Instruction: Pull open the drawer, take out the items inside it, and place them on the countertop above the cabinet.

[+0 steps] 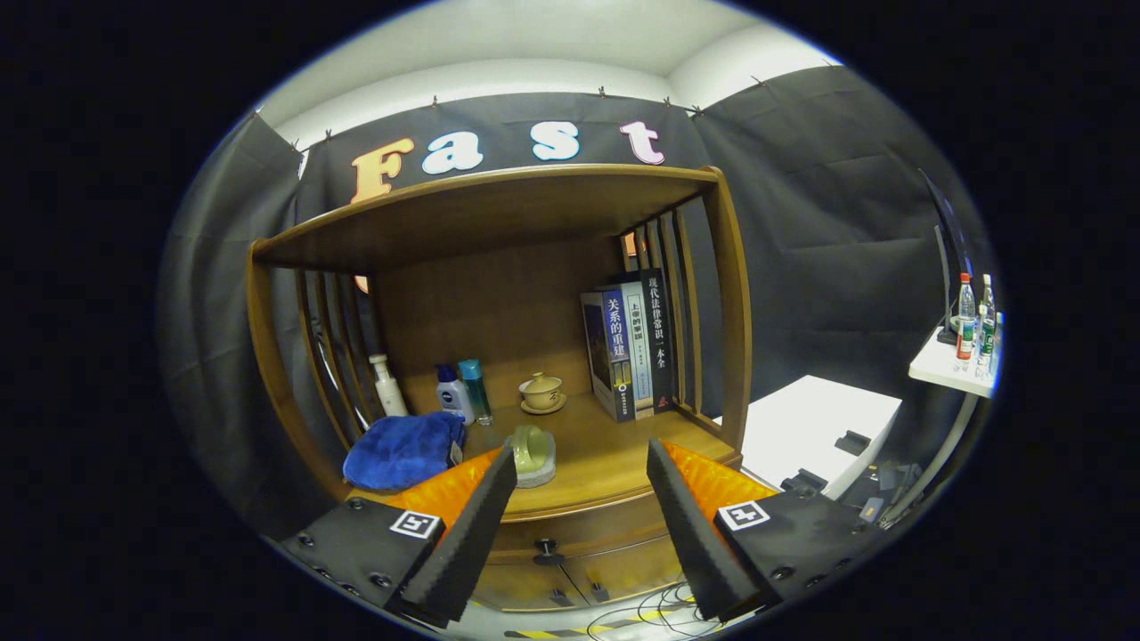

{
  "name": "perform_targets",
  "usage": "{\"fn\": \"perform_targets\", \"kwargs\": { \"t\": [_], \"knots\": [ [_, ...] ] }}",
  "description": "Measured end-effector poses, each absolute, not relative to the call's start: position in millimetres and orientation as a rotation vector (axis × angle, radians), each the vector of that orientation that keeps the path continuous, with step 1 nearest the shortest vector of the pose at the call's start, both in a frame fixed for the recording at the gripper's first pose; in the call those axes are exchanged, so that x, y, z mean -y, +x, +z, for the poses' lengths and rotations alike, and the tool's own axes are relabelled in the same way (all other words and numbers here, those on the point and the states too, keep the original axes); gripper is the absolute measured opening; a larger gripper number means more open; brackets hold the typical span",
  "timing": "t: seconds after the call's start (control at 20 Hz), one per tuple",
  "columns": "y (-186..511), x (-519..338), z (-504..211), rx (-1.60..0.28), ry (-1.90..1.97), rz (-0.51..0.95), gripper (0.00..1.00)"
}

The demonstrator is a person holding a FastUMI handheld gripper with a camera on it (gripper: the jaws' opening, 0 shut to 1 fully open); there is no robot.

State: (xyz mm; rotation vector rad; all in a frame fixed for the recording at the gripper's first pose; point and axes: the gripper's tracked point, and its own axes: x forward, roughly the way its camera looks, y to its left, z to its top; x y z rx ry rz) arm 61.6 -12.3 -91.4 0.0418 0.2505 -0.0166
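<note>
- The gripper (pixel 581 463) is held wide open, nothing between its fingers.
- The drawer (pixel 570 531), shut, lies just below them under the countertop's front edge; its small knob (pixel 546 546) could be slipped off.
- The countertop (pixel 614 454) is crowded: the tape roll (pixel 533 452) and cloth (pixel 403 450) at the front edge could be knocked.
- The cup (pixel 542 392) and books (pixel 631 343) further back limit placing room.
</note>
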Motion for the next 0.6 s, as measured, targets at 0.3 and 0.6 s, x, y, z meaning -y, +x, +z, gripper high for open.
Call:
{"fn": "perform_targets", "kwargs": {
  "t": [0.3,0.6],
  "knots": [
    [56.8,16.0,-94.6,-0.260,0.029,-0.024,0.98],
    [56.2,18.1,-90.4,-0.249,-0.003,-0.041,0.98]
  ]
}}
